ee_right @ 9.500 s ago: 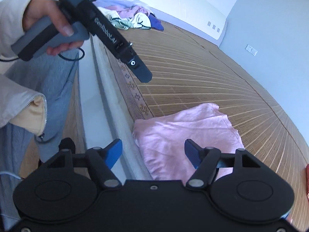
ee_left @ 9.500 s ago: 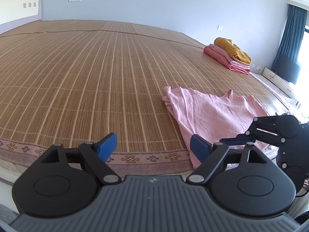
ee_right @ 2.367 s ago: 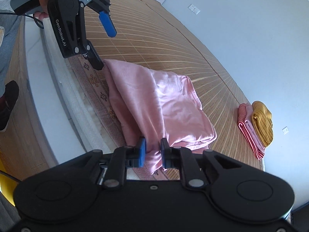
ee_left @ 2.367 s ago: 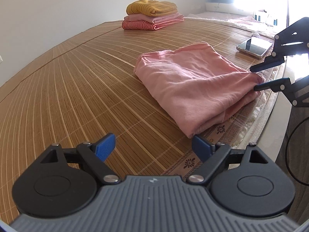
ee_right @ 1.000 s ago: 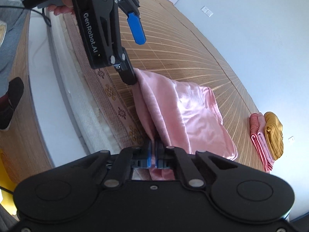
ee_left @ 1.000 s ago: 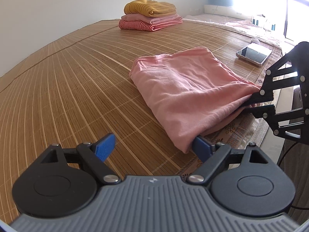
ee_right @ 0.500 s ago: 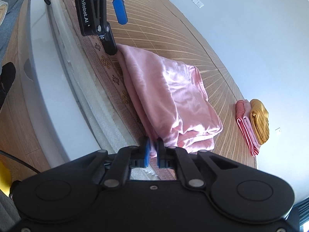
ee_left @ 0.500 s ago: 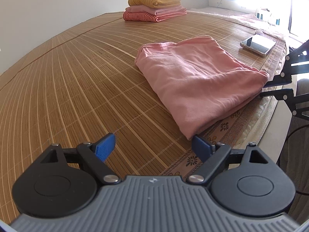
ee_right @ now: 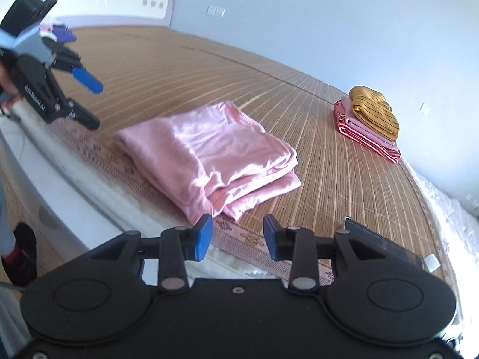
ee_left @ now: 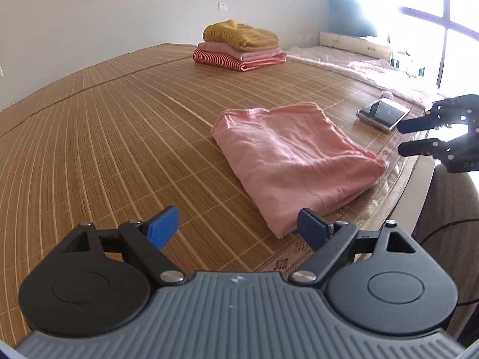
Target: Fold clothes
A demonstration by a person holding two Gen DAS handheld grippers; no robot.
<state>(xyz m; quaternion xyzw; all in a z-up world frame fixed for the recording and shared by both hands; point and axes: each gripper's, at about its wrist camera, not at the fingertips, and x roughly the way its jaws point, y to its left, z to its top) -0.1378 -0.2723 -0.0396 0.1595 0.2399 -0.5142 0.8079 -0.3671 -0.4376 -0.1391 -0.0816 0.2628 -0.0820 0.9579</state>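
A folded pink garment point(ee_left: 295, 157) lies on the bamboo mat point(ee_left: 119, 137) near the bed's front edge; it also shows in the right wrist view point(ee_right: 206, 152). My left gripper point(ee_left: 239, 227) is open and empty, just short of the garment's near corner. My right gripper point(ee_right: 238, 236) is open and empty, pulled back a little from the garment's edge. It shows in the left wrist view point(ee_left: 402, 137) to the right of the garment. The left gripper shows in the right wrist view point(ee_right: 92, 104) at the left.
A stack of folded clothes point(ee_left: 239, 46), yellow on pink on red stripes, sits at the far side of the mat point(ee_right: 371, 122). A phone point(ee_left: 383, 113) lies near the front edge at the right. Unfolded clothes point(ee_right: 58, 33) lie far left.
My right gripper has let go of the pink garment, opened and drawn back from it. The folded garment now lies free on the mat. My left gripper stays open.
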